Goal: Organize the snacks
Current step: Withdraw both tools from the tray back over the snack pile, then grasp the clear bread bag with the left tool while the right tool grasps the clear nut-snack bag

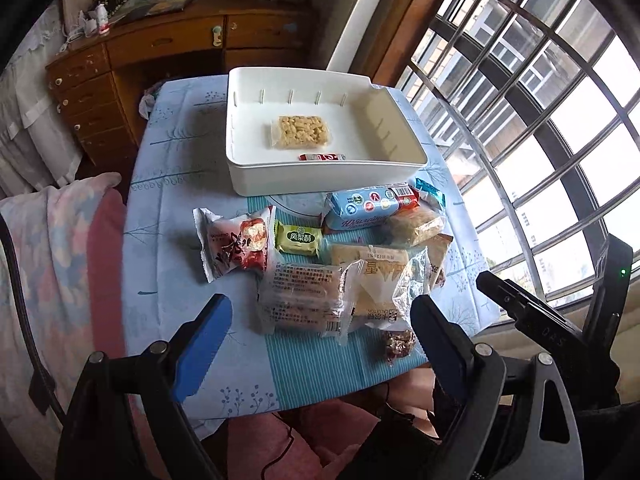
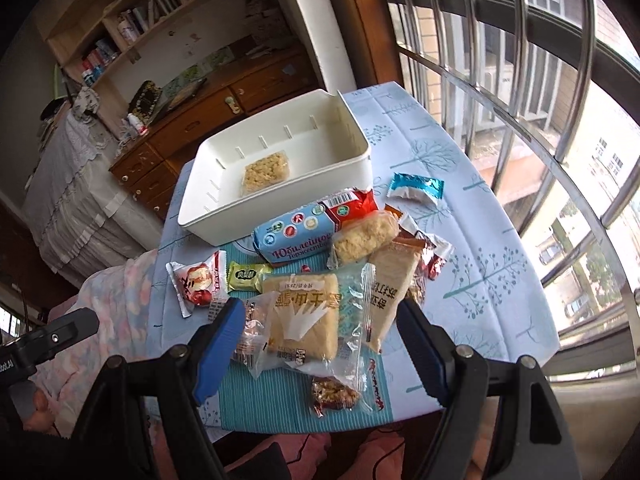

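A white bin (image 1: 320, 178) (image 2: 200, 216) stands at the far side of the small table. Inside it lie a puffed-rice bar (image 1: 301, 131) (image 2: 266, 172) and a small red packet (image 1: 322, 157). In front of the bin is a heap of several snacks: a blue biscuit pack (image 1: 366, 206) (image 2: 296, 236), a red-and-white packet (image 1: 234, 244) (image 2: 196, 282), a green pastry (image 1: 298, 238) (image 2: 246, 276), a clear-wrapped cake (image 1: 304, 300) and a yellow bread packet (image 2: 304, 316). My left gripper (image 1: 320, 344) hovers open over the near snacks. My right gripper (image 2: 320, 354) hangs open above the bread packet.
A teal packet (image 2: 416, 188) lies apart, right of the bin. A nut candy (image 2: 334, 394) sits near the table's front edge. Barred windows (image 1: 540, 100) run along the right, a wooden dresser (image 1: 120, 80) stands behind, and a floral blanket (image 1: 52, 248) lies left.
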`<state>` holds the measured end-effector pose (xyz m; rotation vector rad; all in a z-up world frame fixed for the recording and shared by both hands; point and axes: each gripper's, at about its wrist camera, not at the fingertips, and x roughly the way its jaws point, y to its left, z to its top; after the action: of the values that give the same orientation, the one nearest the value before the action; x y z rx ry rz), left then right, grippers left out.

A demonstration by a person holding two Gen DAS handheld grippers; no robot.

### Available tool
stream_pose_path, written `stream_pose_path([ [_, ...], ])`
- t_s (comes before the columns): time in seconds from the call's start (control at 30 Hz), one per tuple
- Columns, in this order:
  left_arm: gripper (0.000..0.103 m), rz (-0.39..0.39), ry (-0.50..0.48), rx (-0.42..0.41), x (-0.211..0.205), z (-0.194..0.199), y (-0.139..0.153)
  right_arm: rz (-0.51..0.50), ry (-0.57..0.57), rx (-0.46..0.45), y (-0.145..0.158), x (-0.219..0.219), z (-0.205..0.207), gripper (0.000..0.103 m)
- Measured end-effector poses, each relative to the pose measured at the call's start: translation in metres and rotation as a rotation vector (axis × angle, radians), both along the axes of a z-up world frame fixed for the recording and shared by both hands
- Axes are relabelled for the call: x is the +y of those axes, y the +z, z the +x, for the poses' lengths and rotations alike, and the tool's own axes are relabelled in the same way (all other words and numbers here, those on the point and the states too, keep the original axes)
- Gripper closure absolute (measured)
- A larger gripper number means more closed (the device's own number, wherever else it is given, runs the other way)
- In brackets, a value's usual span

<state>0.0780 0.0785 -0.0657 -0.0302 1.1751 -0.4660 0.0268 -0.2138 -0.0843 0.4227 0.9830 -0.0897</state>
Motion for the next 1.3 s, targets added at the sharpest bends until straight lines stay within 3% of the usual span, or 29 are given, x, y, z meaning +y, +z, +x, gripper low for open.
stream_pose_path([
  [0.4, 0.013, 0.033, -0.265, 0.083, -0.001, 0.039, -0.021, 0.155, -0.328, 0.129, -0.034, 0.011, -0.017, 0.024],
  [0.67, 0.013, 0.069, -0.424, 0.131, -0.012, 0.055, -0.042, 0.279, -0.584, 0.16, -0.06, 0.019, -0.045, 0.024],
  [0.97, 0.013, 0.115, -0.446, 0.26, -0.021, 0.066, -0.075, 0.388, -0.725, 0.245, -0.091, 0.025, -0.062, 0.024],
  [1.3, 0.013, 0.187, -0.391, 0.44, -0.045, 0.076, -0.128, 0.368, -0.688, 0.394, -0.13, 0.025, -0.05, 0.024],
])
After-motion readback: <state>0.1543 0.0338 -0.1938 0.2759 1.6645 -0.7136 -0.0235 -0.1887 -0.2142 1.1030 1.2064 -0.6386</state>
